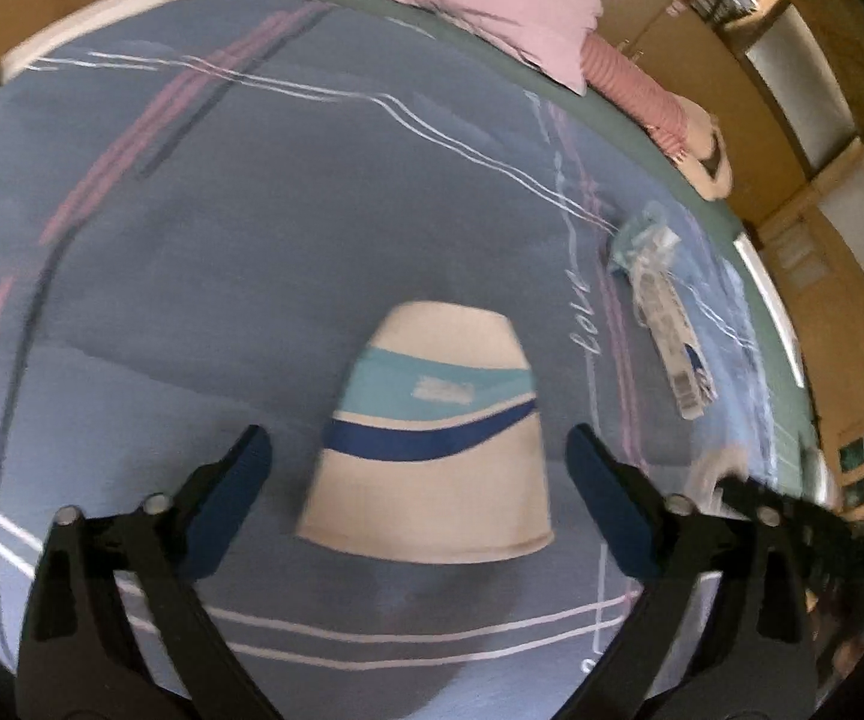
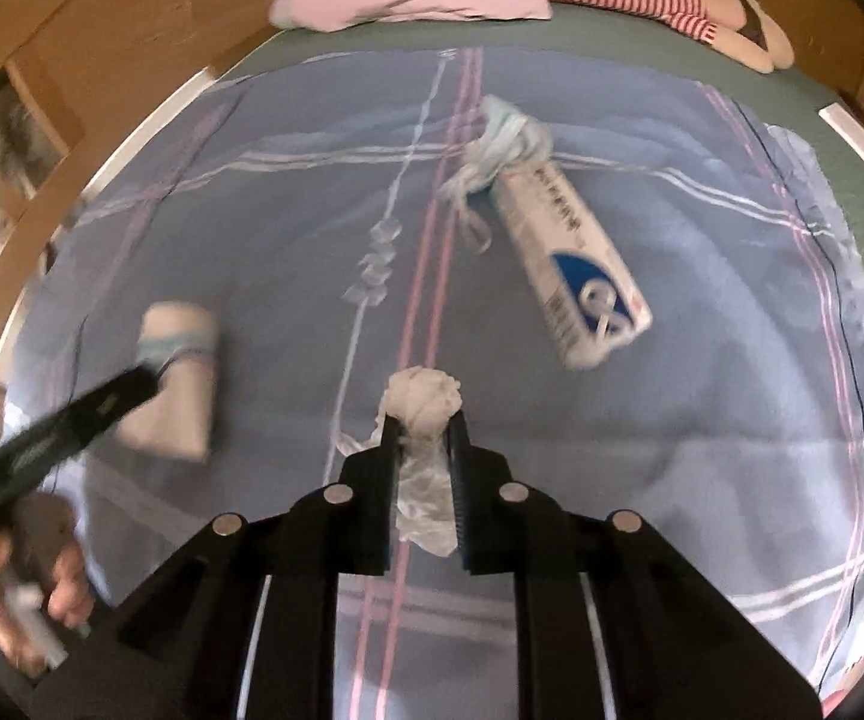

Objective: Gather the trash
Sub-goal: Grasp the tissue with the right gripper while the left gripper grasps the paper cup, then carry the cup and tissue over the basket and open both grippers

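Right gripper (image 2: 423,420) fingers pinching a crumpled plastic wad (image 2: 423,399) over mid-bed, left gripper (image 1: 420,462) fingers spread around the paper cup (image 1: 432,438) lying there, not touching yet, so could easily crush or roll it toward the bed (image 1: 192,240) edge.

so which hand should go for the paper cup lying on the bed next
Left. The left gripper is open with the paper cup lying between its fingers, not yet pinched. The right gripper is shut on a crumpled tissue, so it is not free.
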`<state>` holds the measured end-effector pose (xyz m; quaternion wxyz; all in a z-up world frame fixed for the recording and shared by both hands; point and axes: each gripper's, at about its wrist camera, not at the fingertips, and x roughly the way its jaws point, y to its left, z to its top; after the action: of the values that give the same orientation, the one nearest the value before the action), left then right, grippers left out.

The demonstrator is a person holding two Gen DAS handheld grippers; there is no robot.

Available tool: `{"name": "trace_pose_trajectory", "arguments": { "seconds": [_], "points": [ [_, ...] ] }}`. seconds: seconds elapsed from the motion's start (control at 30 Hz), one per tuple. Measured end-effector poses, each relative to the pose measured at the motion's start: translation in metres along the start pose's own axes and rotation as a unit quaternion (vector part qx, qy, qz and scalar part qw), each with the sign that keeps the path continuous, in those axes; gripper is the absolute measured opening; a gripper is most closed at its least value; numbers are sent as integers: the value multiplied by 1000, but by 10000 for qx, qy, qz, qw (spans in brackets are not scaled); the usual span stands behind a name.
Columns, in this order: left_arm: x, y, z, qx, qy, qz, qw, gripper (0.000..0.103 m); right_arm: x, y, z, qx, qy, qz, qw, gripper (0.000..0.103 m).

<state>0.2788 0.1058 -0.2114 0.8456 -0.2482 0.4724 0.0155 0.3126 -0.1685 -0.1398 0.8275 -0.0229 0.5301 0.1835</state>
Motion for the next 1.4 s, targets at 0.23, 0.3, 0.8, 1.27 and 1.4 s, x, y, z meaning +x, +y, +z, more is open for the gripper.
{"name": "trace_pose_trajectory", "arguments": {
  "seconds": [0.23,0.3,0.8,1.27,1.4],
  "points": [
    [-4,-14,-4,263,-93,-301,9992,67,-16,34,-45,141,44,-25,9999,16],
    [-9,-16,-3,275,-154,-388,9987,64,-19,36,-54,180,72,-80,9998,16],
    [-47,-40,-25,1162,-859,538,9880,62,-23,48,-70,159,-241,-473,9985,16],
    [-155,-59,-94,1846,-1696,304,9676,62,-102,61,-120,753,-1394,-31,9874,16],
    [-185,-59,-107,1714,-1621,-117,9717,62,-146,69,-137,661,-1792,193,9814,16]
  ]
}}
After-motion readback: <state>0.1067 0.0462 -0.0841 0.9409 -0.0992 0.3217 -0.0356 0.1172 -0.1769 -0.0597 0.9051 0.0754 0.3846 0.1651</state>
